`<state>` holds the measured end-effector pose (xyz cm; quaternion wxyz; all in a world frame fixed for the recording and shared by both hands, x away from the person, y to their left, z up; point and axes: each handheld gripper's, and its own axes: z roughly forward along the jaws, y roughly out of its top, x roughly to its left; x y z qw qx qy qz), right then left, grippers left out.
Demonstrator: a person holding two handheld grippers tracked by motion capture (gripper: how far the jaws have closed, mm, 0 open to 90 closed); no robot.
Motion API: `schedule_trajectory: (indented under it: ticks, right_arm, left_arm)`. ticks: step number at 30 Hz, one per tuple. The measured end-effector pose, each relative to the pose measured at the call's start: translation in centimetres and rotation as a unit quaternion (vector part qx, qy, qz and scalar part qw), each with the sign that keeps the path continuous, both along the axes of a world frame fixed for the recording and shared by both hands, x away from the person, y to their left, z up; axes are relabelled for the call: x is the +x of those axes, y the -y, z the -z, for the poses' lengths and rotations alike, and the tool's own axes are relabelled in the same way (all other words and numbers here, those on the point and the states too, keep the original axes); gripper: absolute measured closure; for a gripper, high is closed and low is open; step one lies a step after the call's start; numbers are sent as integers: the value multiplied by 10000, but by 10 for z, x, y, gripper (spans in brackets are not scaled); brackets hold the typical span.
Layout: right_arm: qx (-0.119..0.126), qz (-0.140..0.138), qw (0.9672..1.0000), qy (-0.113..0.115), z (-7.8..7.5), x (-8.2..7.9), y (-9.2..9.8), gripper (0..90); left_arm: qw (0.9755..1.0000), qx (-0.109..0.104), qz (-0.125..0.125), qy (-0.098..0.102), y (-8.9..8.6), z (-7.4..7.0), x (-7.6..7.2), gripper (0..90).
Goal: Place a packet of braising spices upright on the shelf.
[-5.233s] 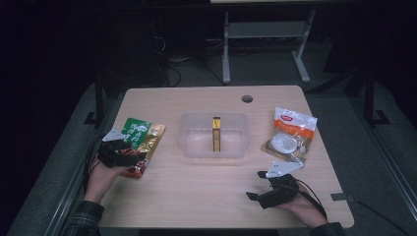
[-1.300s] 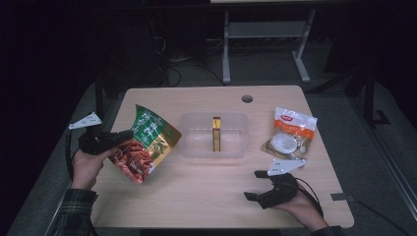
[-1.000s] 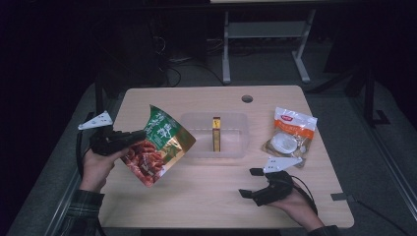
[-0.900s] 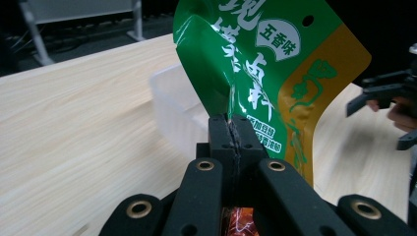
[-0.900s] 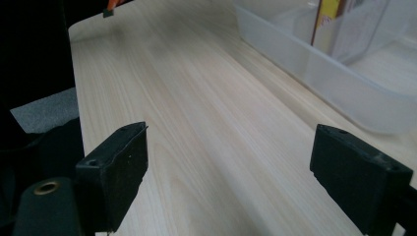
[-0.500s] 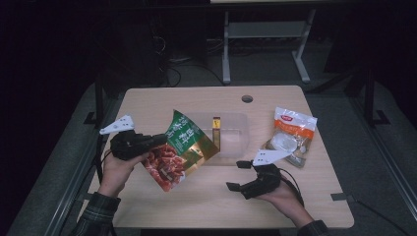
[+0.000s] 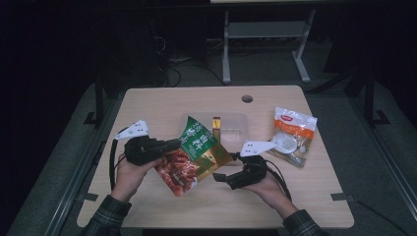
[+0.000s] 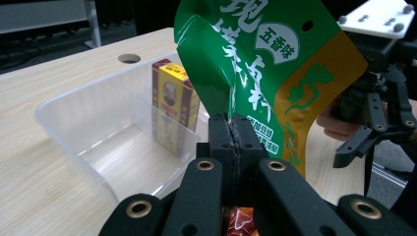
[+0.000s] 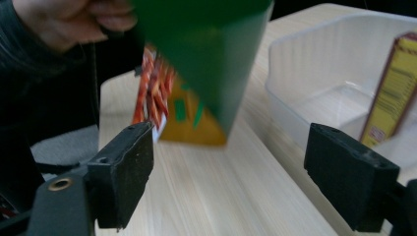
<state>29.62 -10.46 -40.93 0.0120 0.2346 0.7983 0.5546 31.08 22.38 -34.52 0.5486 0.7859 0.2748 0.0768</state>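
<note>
A green, orange and red snack bag [image 7: 196, 152] hangs tilted above the table, in front of a clear plastic bin [image 7: 237, 133]. My left gripper [image 7: 176, 144] is shut on the bag's left edge; in the left gripper view the jaws [image 8: 231, 129] pinch the green foil [image 8: 265, 64]. A yellow box [image 7: 216, 125] stands upright in the bin [image 8: 74, 123]. My right gripper [image 7: 220, 177] is open just right of the bag's lower corner, and its jaws have just been closing a little. In the right gripper view the bag [image 9: 206, 64] hangs beyond the pads [image 9: 125, 172], untouched.
A white and orange packet [image 7: 292, 135] lies at the table's right side. A round cable hole [image 7: 247, 99] sits near the far edge. The person's hand [image 9: 74, 19] holding the left gripper shows behind the bag. Dark floor and a metal stand lie beyond the table.
The left gripper has carried the bag from the table's left side to the right, up to the front of the bin. The right gripper has moved left toward the bag.
</note>
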Motion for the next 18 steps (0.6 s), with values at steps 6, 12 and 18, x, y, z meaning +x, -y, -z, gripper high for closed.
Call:
schedule_trajectory:
  ticks: [6,12,18]
  right_arm:
    - [321,-75,9994,-41,1,7,-10,296]
    - [562,-256,9979,-187,1,10,-10,562]
    - [779,-300,9962,-252,-2,11,-4,787]
  left_arm:
    - [9999,-81,109,1,8,0,-3,900]
    - [9999,-88,133,49,9,0,-4,899]
    - [9997,-175,169,-21,10,6,-4,898]
